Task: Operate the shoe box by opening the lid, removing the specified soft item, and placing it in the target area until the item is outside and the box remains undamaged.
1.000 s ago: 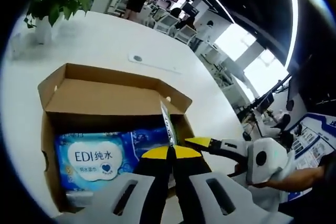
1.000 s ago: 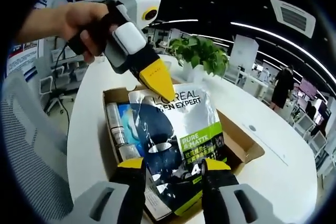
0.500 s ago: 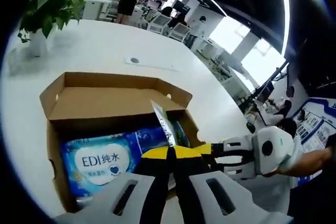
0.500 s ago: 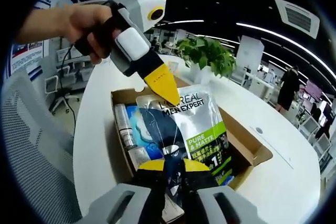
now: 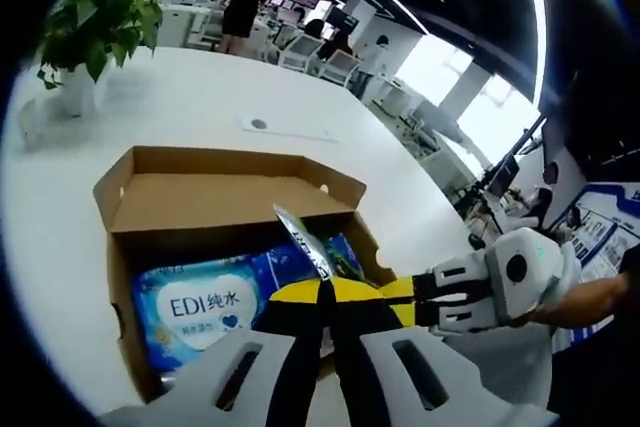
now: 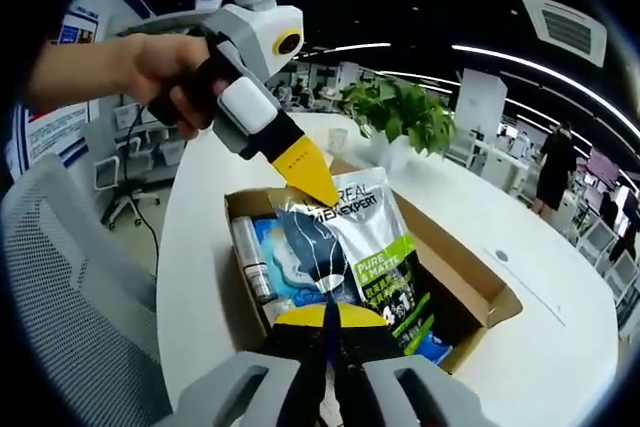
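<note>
My right gripper (image 6: 330, 315) is clamped on the bottom edge of the face-mask pouch (image 6: 362, 247), and my left gripper (image 6: 322, 194) pinches its top edge, so the pouch stands above the open shoe box (image 5: 215, 190). Under it, inside the box, lie a blue wipes pack (image 5: 210, 307) and what looks like a slim tube (image 6: 250, 252). Farther off on the white table (image 5: 200, 97) stands a potted plant (image 5: 95, 32).

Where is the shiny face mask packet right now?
In the right gripper view, the face mask packet stands over the open cardboard box, pinched at its top by the left gripper and at its bottom by the right gripper.
</note>
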Demonstrator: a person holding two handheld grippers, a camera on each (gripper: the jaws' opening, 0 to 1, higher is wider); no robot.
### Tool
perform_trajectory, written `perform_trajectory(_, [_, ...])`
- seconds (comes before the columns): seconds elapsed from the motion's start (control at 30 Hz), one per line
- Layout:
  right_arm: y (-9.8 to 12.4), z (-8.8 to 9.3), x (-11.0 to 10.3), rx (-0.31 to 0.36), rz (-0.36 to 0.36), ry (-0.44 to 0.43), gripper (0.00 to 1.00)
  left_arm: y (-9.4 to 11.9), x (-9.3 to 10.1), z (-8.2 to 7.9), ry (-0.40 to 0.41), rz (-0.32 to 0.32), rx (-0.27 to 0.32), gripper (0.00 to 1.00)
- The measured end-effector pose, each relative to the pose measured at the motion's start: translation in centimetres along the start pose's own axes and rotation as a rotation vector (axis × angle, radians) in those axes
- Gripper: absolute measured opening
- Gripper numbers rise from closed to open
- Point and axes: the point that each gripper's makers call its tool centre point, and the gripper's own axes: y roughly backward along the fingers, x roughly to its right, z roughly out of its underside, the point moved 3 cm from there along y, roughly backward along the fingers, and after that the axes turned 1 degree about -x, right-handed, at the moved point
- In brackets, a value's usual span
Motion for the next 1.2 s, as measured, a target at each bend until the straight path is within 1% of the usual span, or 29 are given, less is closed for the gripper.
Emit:
perform_trajectory(0.13, [0.4,-0.7,0.1,0.005,-0.003,0.007,0.0,0.4,0.2,-0.6,-0.004,0.009,0.012,0.0])
perform_trajectory(0.27, [1.0,-1.3,0.3,0.006,-0.004,0.007,0.0,0.8,0.8,-0.9,-0.009,0.021,0.023,0.0])
perform_trajectory(0.43, [1.6,-1.6,0.5,0.011,-0.003,0.013,0.0,1.0,1.5,-1.2,-0.013,0.035,0.03,0.0])
perform_trajectory(0.83, [3.2,-1.0,1.2,-0.001,0.011,0.016,0.0,0.0,3.5,-1.2,-0.029,0.066,0.027,0.0])
perform_trajectory(1.2, [4.6,-0.2,1.8,-0.013,0.029,0.014,0.0,-1.0,4.7,-1.1,-0.036,0.093,0.017,0.0])
